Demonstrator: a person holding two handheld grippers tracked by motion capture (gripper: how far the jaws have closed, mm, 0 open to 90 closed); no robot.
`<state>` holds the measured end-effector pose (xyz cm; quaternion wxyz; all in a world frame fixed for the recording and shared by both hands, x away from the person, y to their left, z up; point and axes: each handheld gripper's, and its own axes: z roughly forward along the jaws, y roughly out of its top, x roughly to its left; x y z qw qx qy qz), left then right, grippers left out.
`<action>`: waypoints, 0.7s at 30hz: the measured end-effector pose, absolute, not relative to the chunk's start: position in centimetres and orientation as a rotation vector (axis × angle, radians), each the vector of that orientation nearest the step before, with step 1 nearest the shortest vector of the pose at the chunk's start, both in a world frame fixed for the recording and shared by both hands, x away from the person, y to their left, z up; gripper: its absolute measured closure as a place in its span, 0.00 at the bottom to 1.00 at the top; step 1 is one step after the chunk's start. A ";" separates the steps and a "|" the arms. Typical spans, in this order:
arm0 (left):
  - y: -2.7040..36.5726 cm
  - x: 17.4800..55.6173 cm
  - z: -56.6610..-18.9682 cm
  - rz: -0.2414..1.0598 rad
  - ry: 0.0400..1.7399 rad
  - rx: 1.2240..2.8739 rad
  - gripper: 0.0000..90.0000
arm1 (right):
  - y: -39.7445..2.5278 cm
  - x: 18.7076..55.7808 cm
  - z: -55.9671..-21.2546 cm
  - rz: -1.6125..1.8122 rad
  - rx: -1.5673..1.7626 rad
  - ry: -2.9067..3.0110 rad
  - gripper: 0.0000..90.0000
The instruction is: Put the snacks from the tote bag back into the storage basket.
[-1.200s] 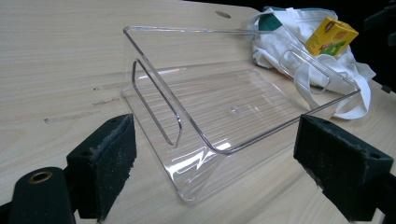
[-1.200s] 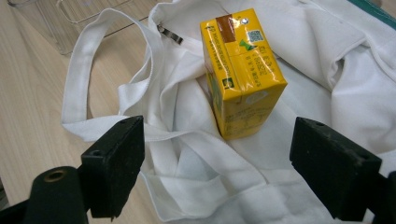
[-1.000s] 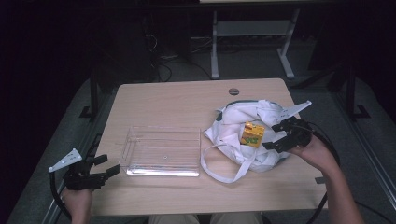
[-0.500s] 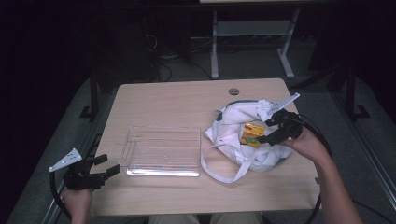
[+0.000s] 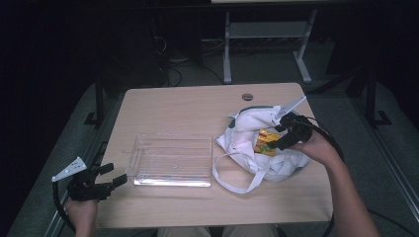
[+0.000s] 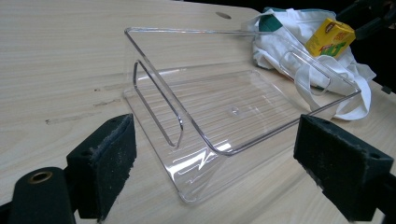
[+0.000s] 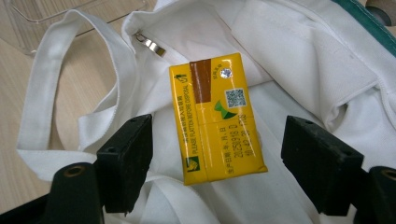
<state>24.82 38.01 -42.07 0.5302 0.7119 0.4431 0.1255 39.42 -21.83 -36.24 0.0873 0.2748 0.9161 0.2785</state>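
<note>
Your right gripper (image 7: 217, 175) is poised directly over the yellow juice carton (image 7: 217, 119), which lies flat on the rumpled white tote bag (image 7: 299, 60) at the right side of the table (image 5: 188, 106). Its jaws stand wide apart, one on either long side of the carton with white cloth showing in both gaps, so nothing is gripped yet; whether the pads are low enough to bite on the carton's sides, I cannot tell. From above, the same gripper (image 5: 282, 137) sits at the carton (image 5: 267, 142) on top of the bag (image 5: 247, 143). The clear plastic tray (image 5: 170, 160) lies well apart from the bag on the left half of the table, and it has nothing in it. Your left gripper (image 5: 106, 180) waits off the near left corner of the table, just short of the tray (image 6: 224, 112), its jaws spread wide with nothing between them. Judging by this layout, the work looks to be at its very start: the reach to the carton is made, but the closing, the lift clear of the cloth and its loose straps, the carry across and the setting down in the tray are all left. Mind that the jaws close on the carton alone and do not pinch a fold of the bag with it.
</note>
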 end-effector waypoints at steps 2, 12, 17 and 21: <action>38.0 24.8 -42.1 0.300 1.058 1.698 0.14 | -21.7 39.5 -36.3 0.828 0.823 2.729 0.28; 38.1 24.8 -42.1 0.299 1.059 1.694 0.14 | -20.6 40.3 -37.2 0.775 0.775 2.770 0.38; 38.0 24.8 -42.1 0.297 1.057 1.696 0.14 | -20.1 40.7 -37.6 0.753 0.750 2.786 0.42; 38.1 24.8 -42.1 0.298 1.057 1.694 0.14 | -20.0 40.9 -37.8 0.741 0.740 2.791 0.44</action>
